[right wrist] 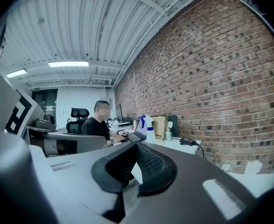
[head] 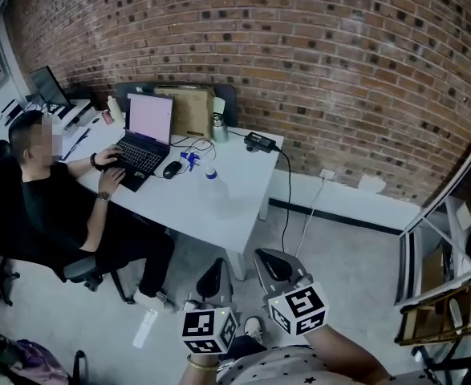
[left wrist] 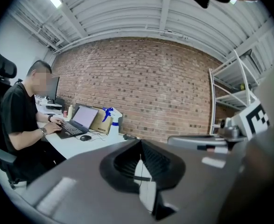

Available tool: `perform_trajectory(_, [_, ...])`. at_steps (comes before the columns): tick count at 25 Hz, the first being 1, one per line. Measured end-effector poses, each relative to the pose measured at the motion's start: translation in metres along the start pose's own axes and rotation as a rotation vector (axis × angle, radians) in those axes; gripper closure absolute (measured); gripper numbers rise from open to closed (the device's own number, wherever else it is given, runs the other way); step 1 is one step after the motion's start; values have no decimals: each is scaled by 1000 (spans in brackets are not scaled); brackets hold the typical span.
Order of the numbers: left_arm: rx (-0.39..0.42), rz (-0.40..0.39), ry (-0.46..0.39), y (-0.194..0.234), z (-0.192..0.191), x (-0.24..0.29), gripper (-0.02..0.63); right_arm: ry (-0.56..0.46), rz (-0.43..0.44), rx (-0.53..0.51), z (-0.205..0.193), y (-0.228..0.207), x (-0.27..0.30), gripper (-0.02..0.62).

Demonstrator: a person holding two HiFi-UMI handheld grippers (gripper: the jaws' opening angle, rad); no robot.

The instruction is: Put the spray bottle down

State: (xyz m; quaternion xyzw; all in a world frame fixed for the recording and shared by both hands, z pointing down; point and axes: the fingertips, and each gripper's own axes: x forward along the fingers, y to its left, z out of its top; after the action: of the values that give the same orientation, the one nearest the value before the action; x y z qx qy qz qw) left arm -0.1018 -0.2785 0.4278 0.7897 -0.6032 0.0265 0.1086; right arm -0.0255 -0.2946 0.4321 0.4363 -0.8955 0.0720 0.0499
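The spray bottle (head: 211,174), white with a blue trigger head, stands upright on the white table (head: 235,207), right of the laptop. It shows far off in the left gripper view (left wrist: 109,119) and in the right gripper view (right wrist: 146,127). Both grippers are held low over the floor, well short of the table's near corner. My left gripper (head: 213,277) has its jaws together with nothing between them (left wrist: 140,164). My right gripper (head: 270,264) sits just to its right, jaws likewise closed and empty (right wrist: 136,164).
A person (head: 46,191) sits at the table's left side typing on a laptop (head: 143,139). A cardboard box (head: 188,111), a metal cup (head: 219,127) and a power brick (head: 259,142) with its cable stand along the brick wall. Metal shelving (head: 452,287) is at right.
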Motion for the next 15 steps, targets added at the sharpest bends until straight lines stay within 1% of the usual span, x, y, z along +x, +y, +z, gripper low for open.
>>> perform_trajectory(7, [13, 2, -11, -7, 7, -5, 598, -20, 5, -8, 8, 4, -11, 597])
perform_trajectory(15, [20, 2, 9, -7, 3, -5, 598, -30, 4, -2, 10, 4, -12, 597])
